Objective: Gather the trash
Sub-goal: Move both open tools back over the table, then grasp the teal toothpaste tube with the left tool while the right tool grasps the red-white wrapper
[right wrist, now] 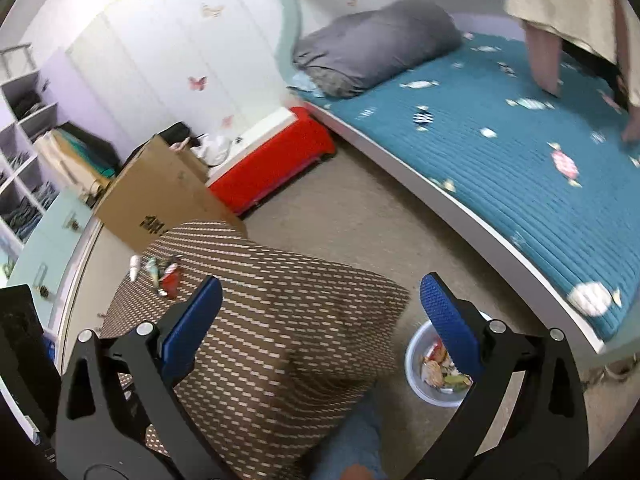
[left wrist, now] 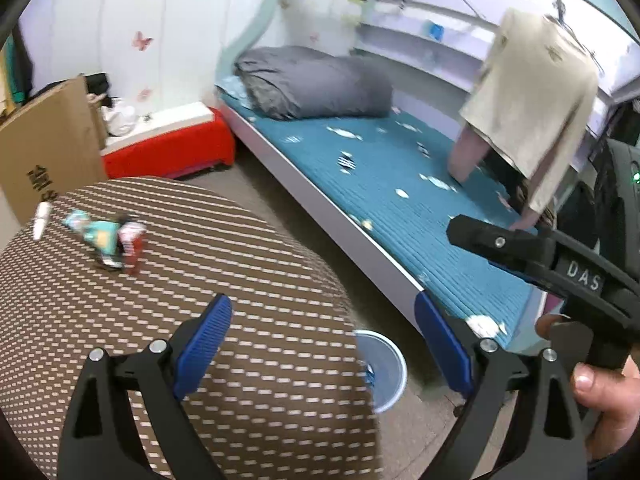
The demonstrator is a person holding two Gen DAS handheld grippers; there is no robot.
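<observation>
L tool (left wrist: 324, 340) agape over table (left wrist: 240, 400), R tool (right wrist: 320, 312) agape, empty

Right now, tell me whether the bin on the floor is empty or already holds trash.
Holds trash. The right wrist view shows the bin upright beside the patterned stool, with several crumpled wrappers inside.

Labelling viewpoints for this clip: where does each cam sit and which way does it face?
Left wrist: on the left claw, open, looking across the brown patterned stool toward the bed; the person's hand and right claw show at right.
Right wrist: on the right claw, open, higher, looking down at the stool, bin and bed; a jeans knee shows.
Shared: stool, wrappers, bin, bed, red box.
</observation>
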